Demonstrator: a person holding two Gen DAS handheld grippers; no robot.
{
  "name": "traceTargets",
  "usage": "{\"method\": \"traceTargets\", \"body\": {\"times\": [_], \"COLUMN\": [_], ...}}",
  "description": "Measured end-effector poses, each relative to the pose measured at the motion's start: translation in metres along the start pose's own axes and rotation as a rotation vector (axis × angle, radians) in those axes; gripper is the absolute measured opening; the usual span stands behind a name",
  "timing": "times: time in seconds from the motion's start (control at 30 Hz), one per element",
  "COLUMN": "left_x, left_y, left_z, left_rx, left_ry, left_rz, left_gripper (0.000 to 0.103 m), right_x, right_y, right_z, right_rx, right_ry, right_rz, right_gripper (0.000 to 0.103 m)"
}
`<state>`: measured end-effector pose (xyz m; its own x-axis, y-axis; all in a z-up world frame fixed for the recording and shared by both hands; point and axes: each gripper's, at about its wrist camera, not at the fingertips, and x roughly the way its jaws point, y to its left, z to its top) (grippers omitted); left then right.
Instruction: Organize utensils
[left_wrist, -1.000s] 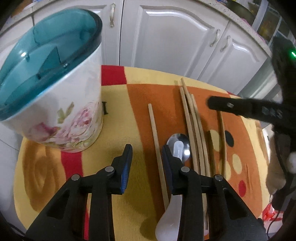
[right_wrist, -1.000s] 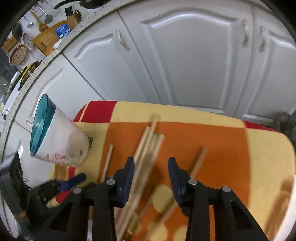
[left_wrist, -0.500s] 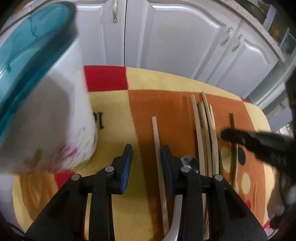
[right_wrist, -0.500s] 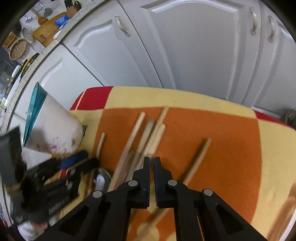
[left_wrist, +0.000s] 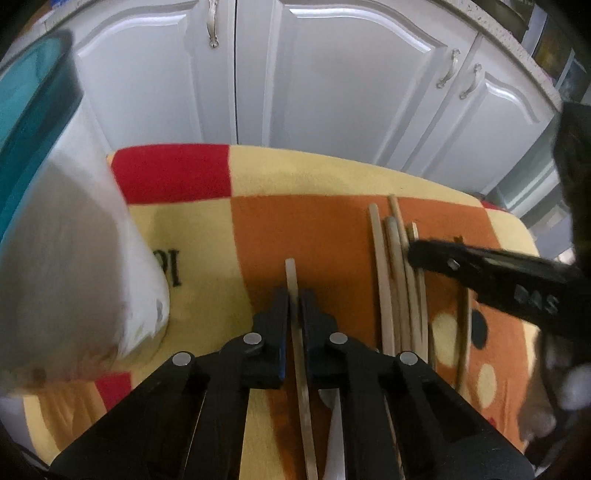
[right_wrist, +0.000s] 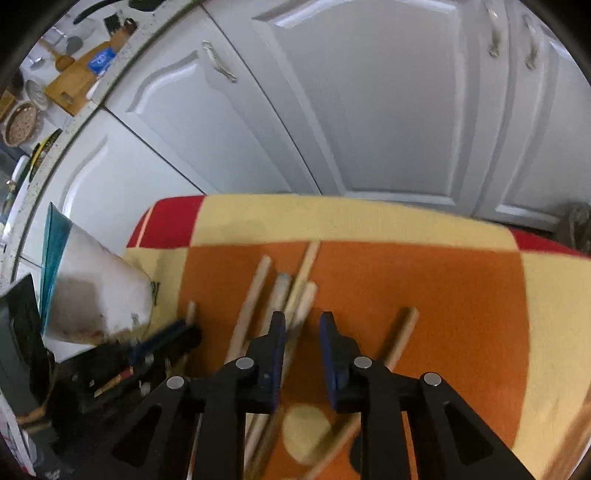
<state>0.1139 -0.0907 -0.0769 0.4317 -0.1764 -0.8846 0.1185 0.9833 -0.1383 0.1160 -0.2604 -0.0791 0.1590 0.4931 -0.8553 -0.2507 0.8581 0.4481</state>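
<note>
1. Clamping a single chopstick (left_wrist: 295, 325), the left claw (left_wrist: 294, 295) has its jaws narrow on the stick, whose tip pokes out toward 12 o'clock past the fingertips.
2. That chopstick lies along the orange patch of the cloth (left_wrist: 314, 177) covering the surface.
3. A white spoon (left_wrist: 334, 439) shows below the left claw, at 6 o'clock, partly hidden by its right finger.
4. A holder (left_wrist: 70, 236) with a teal rim stands at 9 o'clock in the left view, blurred, on the cloth's yellow part.
5. A bundle of chopsticks (left_wrist: 397, 280) lies at 3 o'clock of the left claw, roughly parallel to the held stick.
6. The right claw (right_wrist: 302, 325) stands open with a moderate gap, holding nothing; its left finger sits over the bundle's (right_wrist: 284, 295) near side.
7. A lone chopstick (right_wrist: 400, 336) lies at 3 o'clock of the right claw, apart from the bundle.
8. White cabinets (right_wrist: 351, 110) fill the background at 12 o'clock.
</note>
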Motion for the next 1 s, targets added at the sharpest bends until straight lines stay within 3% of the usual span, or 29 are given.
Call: {"method": "traceTargets", "body": {"times": [0.13, 0.33, 0.57, 1.0], "left_x": [-0.014, -0.039, -0.086, -0.197], "left_y": [0.008, 0.021, 0.032, 0.051], "left_z": [-0.011, -0.022, -0.029, -0.048], "left_rx": [-0.015, -0.042, -0.073, -0.061], "left_ry": [-0.003, -0.028, -0.082, -0.253], "left_rz": [-0.041, -0.088, -0.153, -0.248], "left_gripper": [0.005, 0.005, 0.005, 0.004], "right_x": [0.000, -0.019, -0.073, -0.166], "right_y": [0.009, -0.011, -0.001, 0.068], "right_z": [-0.004, -0.022, -0.028, -0.043], "right_rx": [-0.058, -0.050, -0.035, -0.208], "right_ry": [0.017, 0.024, -0.075, -0.253], "right_rz": [0.001, -0.016, 0.098, 0.167], "right_gripper": [0.009, 0.008, 0.007, 0.005]}}
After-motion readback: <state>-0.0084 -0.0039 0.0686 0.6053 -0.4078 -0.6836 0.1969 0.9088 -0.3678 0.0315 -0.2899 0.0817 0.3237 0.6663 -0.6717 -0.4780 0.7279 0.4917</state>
